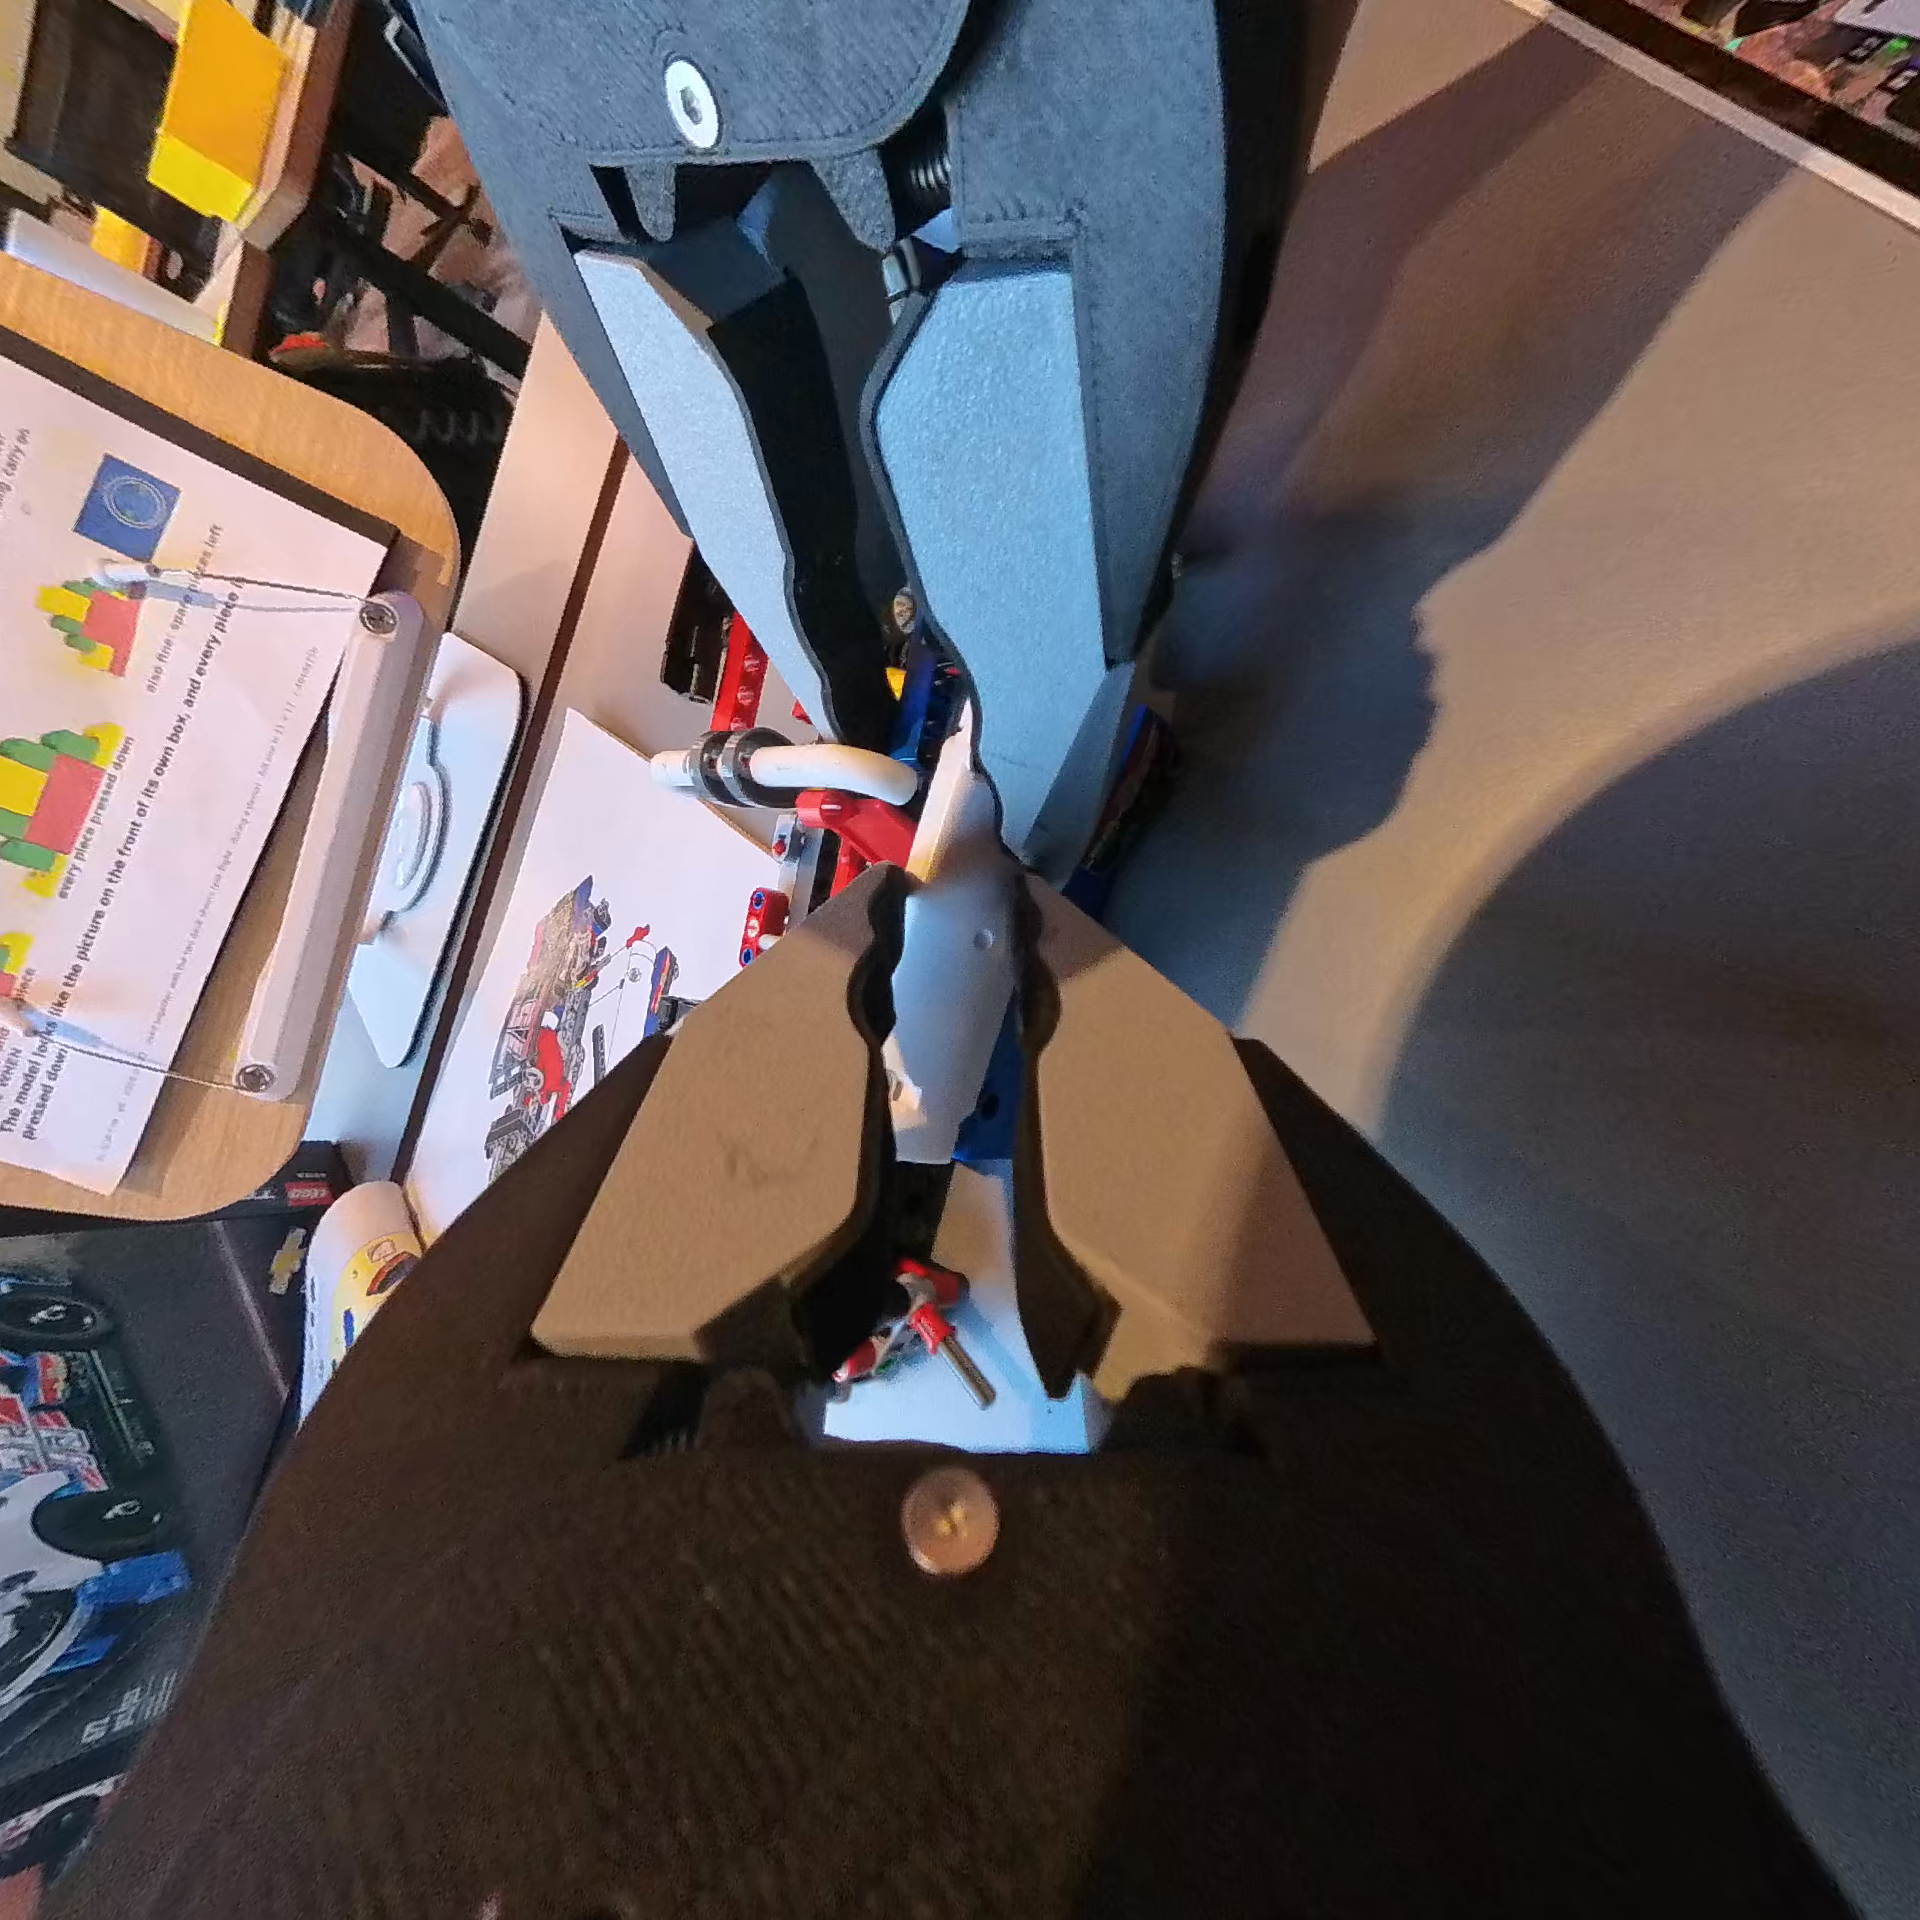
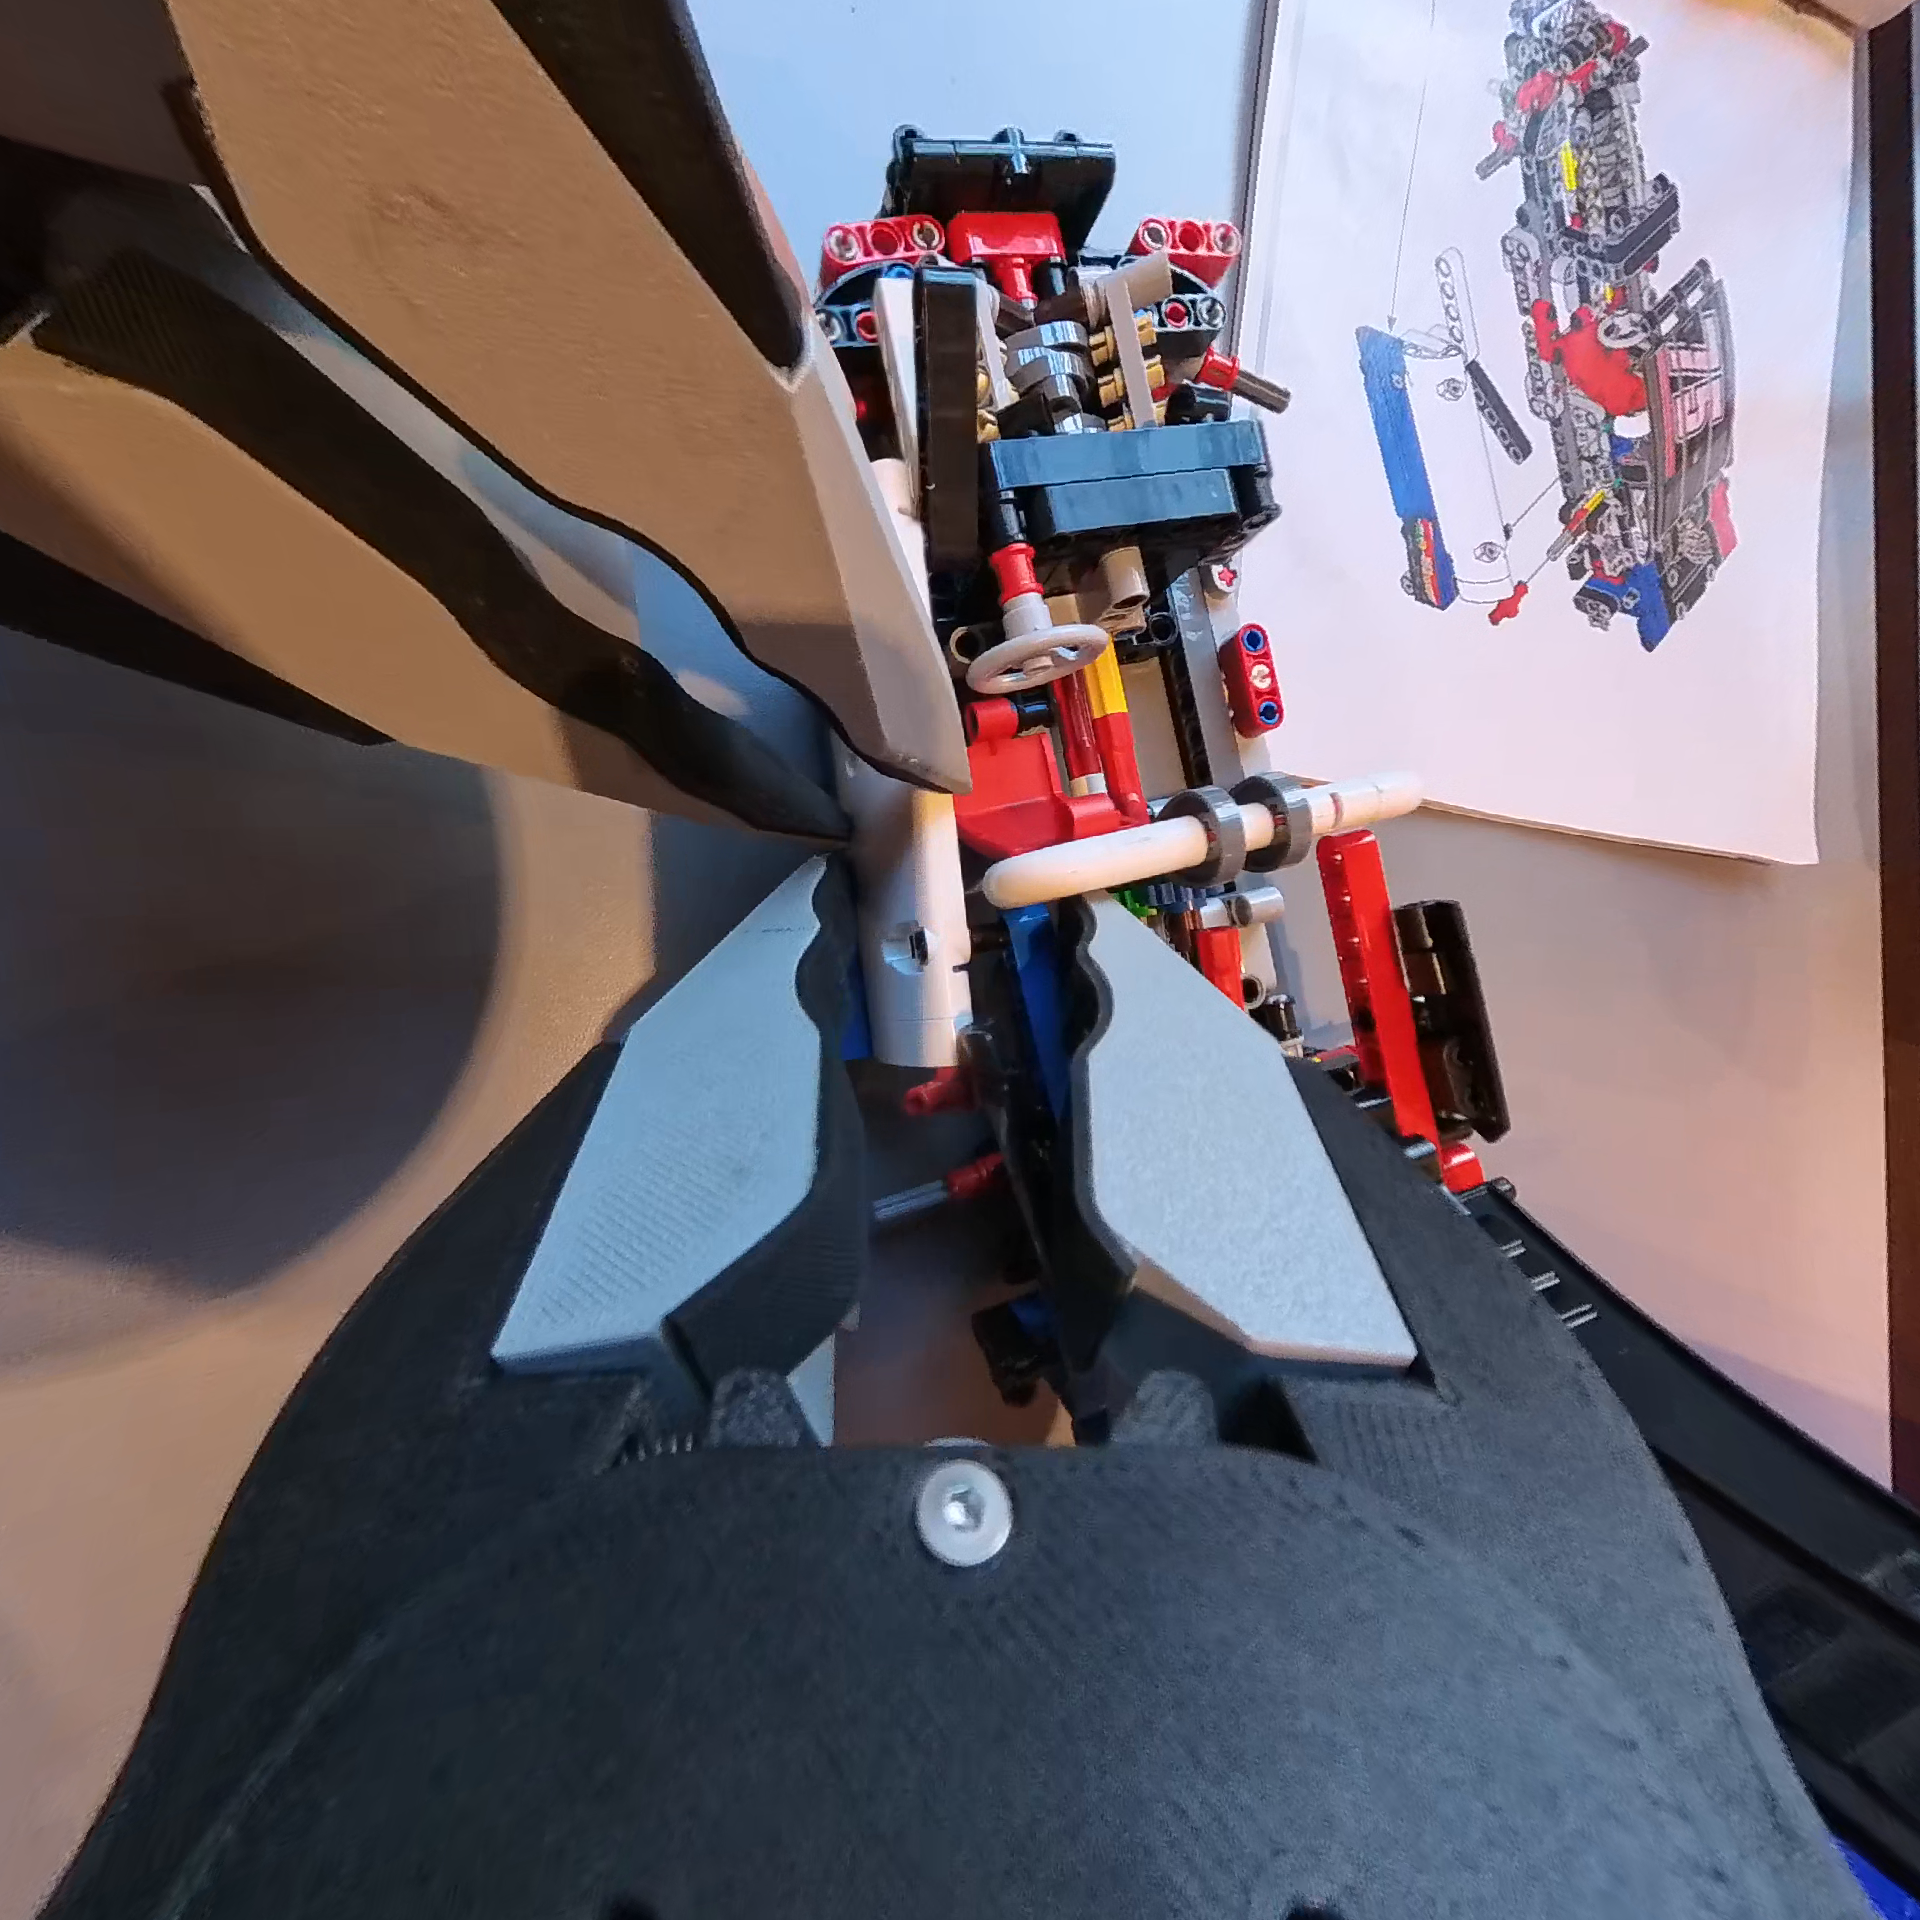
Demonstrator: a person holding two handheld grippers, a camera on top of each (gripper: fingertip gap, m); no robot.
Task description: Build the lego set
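Note:
A partly built Lego Technic car chassis (image 2: 1122, 468) in red, black, blue and white stands lengthwise ahead of the right gripper; a small part of it shows in the left wrist view (image 1: 831, 821). A white panel (image 1: 951, 997) sits on its near side and also shows in the right wrist view (image 2: 914, 966). My left gripper (image 1: 956, 904), with tan fingers, is shut on the white panel. My right gripper (image 2: 956, 914), with grey fingers, is shut on the model's near end, around the panel and a blue beam. The two grippers face each other, tips nearly touching; the right one (image 1: 935, 769) reaches in from above, the left one (image 2: 899, 810) from upper left.
An instruction sheet (image 2: 1558, 416) lies on the table beside the model, also in the left wrist view (image 1: 582, 935). A wooden stand with a printed page (image 1: 156, 727), a Lego box (image 1: 83, 1455) and a yellow bin (image 1: 218, 104) are to the left. Grey tabletop (image 1: 1558, 935) lies to the right. The grippers are tip to tip, or close to it.

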